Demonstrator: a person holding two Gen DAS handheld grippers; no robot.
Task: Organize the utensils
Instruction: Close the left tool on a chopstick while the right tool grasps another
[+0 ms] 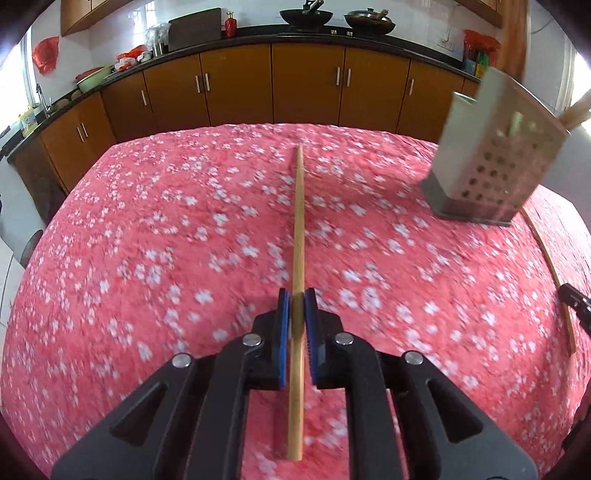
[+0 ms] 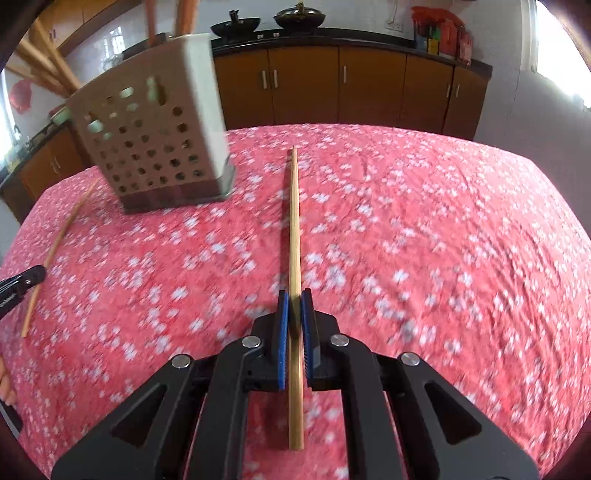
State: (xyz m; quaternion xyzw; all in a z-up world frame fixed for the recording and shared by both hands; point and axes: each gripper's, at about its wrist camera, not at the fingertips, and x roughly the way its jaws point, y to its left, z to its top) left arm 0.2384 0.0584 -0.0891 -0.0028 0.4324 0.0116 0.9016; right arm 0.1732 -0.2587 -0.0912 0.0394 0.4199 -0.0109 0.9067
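A tabletop (image 1: 147,229) under a pink cloth printed with white blossoms fills most of both views, with brown kitchen cabinets (image 1: 306,85) along the wall behind it and two dark woks (image 1: 301,16) on the counter above them. The landmark on the cloth is a perforated metal utensil holder (image 1: 491,155), standing upright near the far side of the tabletop; wooden handles rise from its top in the right wrist view, though what they belong to is too blurred to tell. The left tongs (image 1: 296,299) hang over the cloth to the left of the holder and nearer the camera, their blue pads closed narrowly on a bamboo chopstick (image 1: 298,236) whose thin tip points toward the far edge, clear of the holder. The right tongs (image 2: 294,301) hang to the right of the holder, likewise clamped on a second chopstick (image 2: 294,229) that runs straight ahead along the fingers. In each wrist view the other tongs' chopstick appears at the frame edge, just in front of the holder's base, with a dark fingertip gripping it. Both sticks are held above the cloth, neither inside the holder.
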